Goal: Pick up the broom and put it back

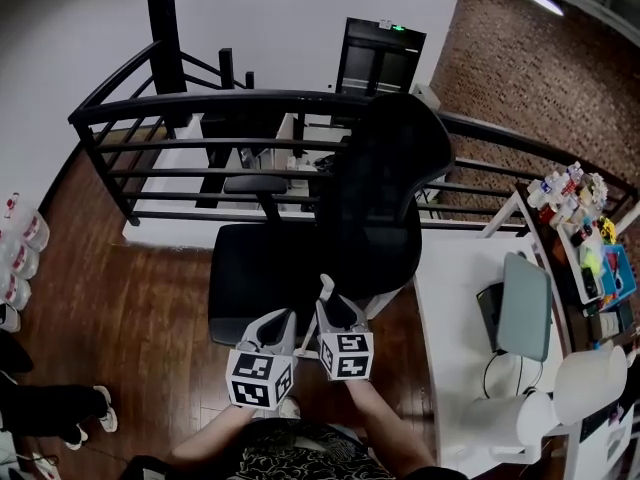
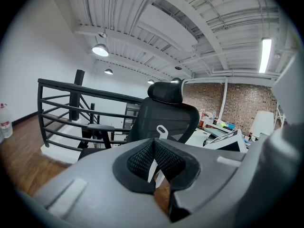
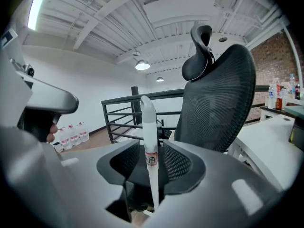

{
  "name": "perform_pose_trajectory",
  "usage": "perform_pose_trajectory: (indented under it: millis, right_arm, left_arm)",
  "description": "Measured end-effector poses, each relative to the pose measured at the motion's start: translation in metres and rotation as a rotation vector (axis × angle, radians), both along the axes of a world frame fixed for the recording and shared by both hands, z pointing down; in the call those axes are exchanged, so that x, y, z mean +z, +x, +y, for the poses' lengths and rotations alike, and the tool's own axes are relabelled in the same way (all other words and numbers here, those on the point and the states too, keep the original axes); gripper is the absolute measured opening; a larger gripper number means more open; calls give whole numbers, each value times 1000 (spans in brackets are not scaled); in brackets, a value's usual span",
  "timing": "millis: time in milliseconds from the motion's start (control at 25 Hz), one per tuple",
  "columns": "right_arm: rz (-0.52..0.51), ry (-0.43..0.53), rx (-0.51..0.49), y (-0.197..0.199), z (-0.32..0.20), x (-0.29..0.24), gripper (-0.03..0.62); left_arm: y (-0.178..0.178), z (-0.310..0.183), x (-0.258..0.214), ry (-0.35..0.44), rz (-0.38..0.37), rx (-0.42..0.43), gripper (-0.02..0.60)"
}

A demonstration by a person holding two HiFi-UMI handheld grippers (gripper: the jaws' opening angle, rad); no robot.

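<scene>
In front of the black office chair [image 1: 370, 198], on the near side of its seat: two hand-held grippers, side by side, both pointing towards the chair.

- Right gripper [image 1: 336, 310]: jaws apart. The broom's white handle [image 3: 149, 127] stands upright between them, and narrow gaps show at both pads, so it is not clamped. A small red-bordered label sits on the handle at pad level. The looped top rises above the jaws, level with the chair's backrest in the right gripper view.
- Left gripper [image 1: 272, 330]: just left of the right one. Jaws closed, tips meeting, nothing between them. The handle's looped top shows beyond the tips, against the chair back. A strip of white shows through the slot under the pads.
- Broom: only the handle is visible, just before the chair's seat edge. The head is out of sight below the grippers.
- Black metal railing [image 1: 200, 103]: behind the chair.
- White desk [image 1: 450, 308]: to the chair's right.
- Water bottles [image 1: 20, 238]: on the wooden floor [image 1: 120, 318], well to the chair's left.
</scene>
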State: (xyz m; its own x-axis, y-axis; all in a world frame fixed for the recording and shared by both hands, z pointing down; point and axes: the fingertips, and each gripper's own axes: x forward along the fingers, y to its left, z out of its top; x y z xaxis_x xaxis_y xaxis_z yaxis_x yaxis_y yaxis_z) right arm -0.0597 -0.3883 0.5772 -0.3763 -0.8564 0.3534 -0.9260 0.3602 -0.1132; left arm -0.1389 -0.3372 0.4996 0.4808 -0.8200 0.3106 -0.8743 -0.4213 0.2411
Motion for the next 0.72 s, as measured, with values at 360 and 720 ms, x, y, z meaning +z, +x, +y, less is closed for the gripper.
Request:
perform_pose_trajectory:
  millis: [360,720]
  right_arm:
    - [-11,65,-21,7,42,-48,112]
    - [-14,139,-55,19,93,-89,58]
  left_arm:
    - [15,28,-8,9,13,-19,3]
    - [37,65,-28,44,22,-27,3]
